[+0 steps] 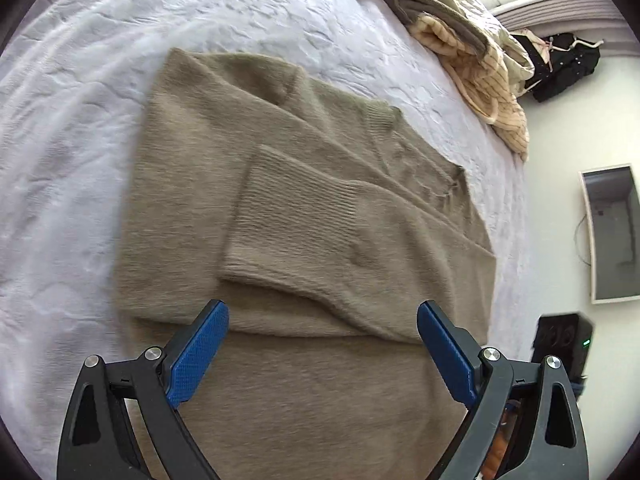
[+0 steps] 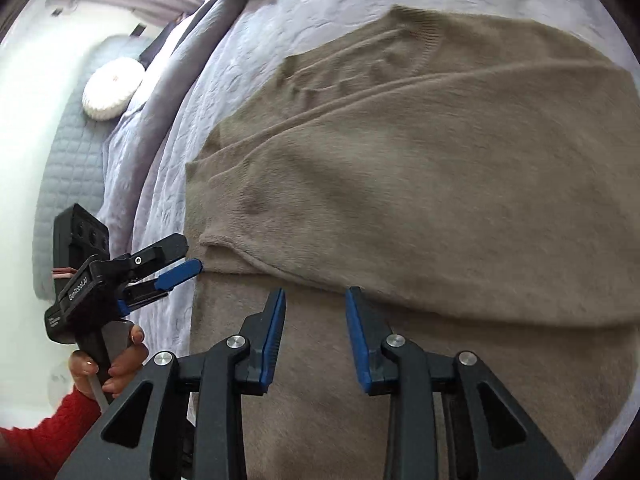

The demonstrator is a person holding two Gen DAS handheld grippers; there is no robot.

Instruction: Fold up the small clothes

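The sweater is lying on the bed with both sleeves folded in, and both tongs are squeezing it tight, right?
Not quite. The sweater does lie on the bed with its sleeves folded in, but neither tongs squeeze it. The left wrist view shows the left tongs wide open above it, and the right wrist view shows the right tongs open too, gripping nothing.

White lettering on the side of the left claw (image 2: 182, 258) read roughly "GenRobot.AI", though blurred; a smaller label below it was too small to read.
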